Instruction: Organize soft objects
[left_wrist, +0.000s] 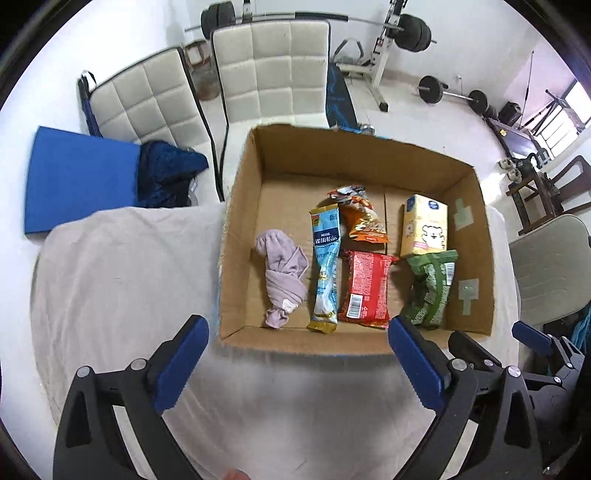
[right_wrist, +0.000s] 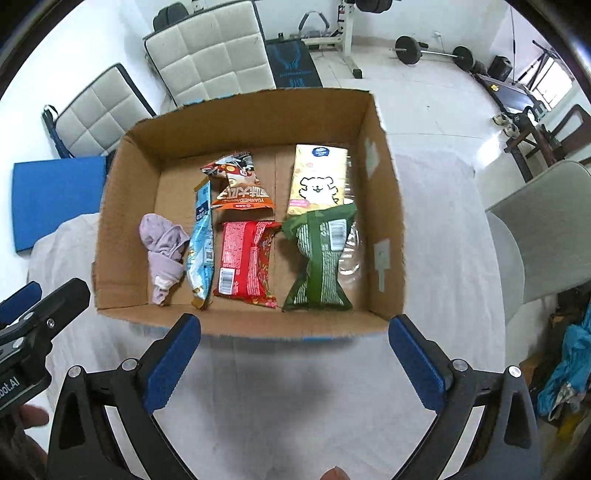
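We held both tongs, left (left_wrist: 297, 334) and right (right_wrist: 294, 330), spread wide and empty; the cardboard box (left_wrist: 476, 258) of soft packets sat at twelve o'clock of both

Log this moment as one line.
left hand-held gripper: open, empty | right hand-held gripper: open, empty | cardboard box: holds lilac cloth, snack packets, tissue pack | both short of box

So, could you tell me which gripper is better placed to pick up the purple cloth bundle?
Left. The left gripper, open and empty, faces the box's left side where the purple cloth bundle lies.
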